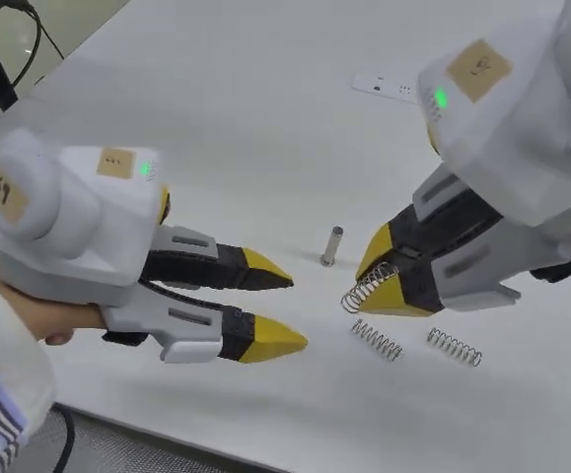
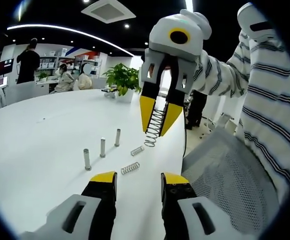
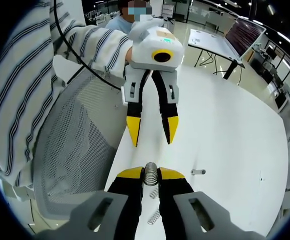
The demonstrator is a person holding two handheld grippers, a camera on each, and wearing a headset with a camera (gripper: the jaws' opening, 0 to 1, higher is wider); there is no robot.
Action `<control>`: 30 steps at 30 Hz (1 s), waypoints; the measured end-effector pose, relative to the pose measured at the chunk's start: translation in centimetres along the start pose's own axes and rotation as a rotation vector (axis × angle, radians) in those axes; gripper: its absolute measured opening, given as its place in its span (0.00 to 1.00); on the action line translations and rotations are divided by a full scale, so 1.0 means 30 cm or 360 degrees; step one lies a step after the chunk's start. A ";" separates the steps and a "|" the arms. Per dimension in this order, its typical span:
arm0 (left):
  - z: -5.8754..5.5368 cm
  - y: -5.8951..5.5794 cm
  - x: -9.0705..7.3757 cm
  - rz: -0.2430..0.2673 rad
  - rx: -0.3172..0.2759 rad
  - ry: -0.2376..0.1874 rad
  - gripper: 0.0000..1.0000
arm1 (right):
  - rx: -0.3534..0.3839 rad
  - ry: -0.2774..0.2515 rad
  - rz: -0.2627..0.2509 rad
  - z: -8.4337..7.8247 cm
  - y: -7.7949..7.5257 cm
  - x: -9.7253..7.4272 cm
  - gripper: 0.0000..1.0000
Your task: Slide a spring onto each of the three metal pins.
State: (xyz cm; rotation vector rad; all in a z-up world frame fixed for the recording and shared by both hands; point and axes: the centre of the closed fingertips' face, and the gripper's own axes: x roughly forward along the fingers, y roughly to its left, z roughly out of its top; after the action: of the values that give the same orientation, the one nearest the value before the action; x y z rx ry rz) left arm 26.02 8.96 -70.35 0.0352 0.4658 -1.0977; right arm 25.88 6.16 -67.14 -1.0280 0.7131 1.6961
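Metal spring [image 1: 367,287] is clamped in your right gripper [image 1: 372,280]; your left gripper [image 1: 297,310] stands wide, empty. Next, line the spring over a pin [image 1: 332,245] and lower it.

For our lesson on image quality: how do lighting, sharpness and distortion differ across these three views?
Head view: soft, even light, faint shadows under the loose springs; the right gripper, close to the lens, slightly blurred. Left gripper view: fisheye bows the table edge; ceiling lights glare; the pins look sharp. Right gripper view: same bowing, strongest at the sides; the held spring reads clearly.
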 end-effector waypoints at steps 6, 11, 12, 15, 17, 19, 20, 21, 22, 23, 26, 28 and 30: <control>-0.022 0.045 -0.012 0.0084 -0.0001 0.0006 0.39 | 0.0001 0.0014 -0.0009 -0.005 -0.014 -0.005 0.08; -0.058 0.076 -0.019 0.0143 0.0002 0.0040 0.49 | 0.0001 0.0027 -0.0013 -0.012 -0.030 -0.010 0.08; -0.064 0.082 -0.020 0.0152 0.0003 0.0044 0.51 | 0.0004 0.0026 -0.0015 -0.012 -0.034 -0.012 0.08; -0.074 0.091 -0.022 0.0161 -0.0009 0.0043 0.53 | 0.0004 0.0030 -0.0020 -0.014 -0.048 -0.019 0.08; -0.074 0.101 -0.020 0.0180 -0.0006 0.0038 0.59 | 0.0000 0.0041 -0.0027 -0.017 -0.056 -0.023 0.08; -0.072 0.112 -0.018 0.0200 -0.0018 0.0024 0.66 | 0.0002 0.0049 -0.0034 -0.021 -0.068 -0.028 0.08; -0.071 0.116 -0.016 0.0205 -0.0016 0.0021 0.69 | 0.0003 0.0053 -0.0038 -0.023 -0.073 -0.030 0.08; -0.071 0.117 -0.015 0.0201 -0.0020 0.0022 0.70 | 0.0003 0.0056 -0.0040 -0.024 -0.075 -0.032 0.08; -0.070 0.116 -0.013 0.0198 -0.0013 0.0023 0.71 | 0.0005 0.0059 -0.0043 -0.026 -0.079 -0.034 0.08; -0.069 0.118 -0.011 0.0200 -0.0003 0.0022 0.72 | 0.0007 0.0063 -0.0045 -0.028 -0.082 -0.036 0.08; -0.063 0.126 -0.006 0.0214 0.0000 0.0001 0.79 | 0.0008 0.0073 -0.0052 -0.035 -0.092 -0.041 0.08; -0.062 0.132 -0.005 0.0229 -0.0015 -0.0014 0.83 | 0.0012 0.0078 -0.0054 -0.038 -0.096 -0.044 0.08; -0.067 0.133 -0.004 0.0226 -0.0033 -0.0010 0.85 | 0.0016 0.0083 -0.0057 -0.043 -0.104 -0.047 0.08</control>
State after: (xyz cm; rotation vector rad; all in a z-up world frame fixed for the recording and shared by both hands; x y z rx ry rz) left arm 28.72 11.44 -72.92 0.0456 0.4623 -0.9534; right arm 29.42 5.51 -66.47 -1.0753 0.7318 1.6389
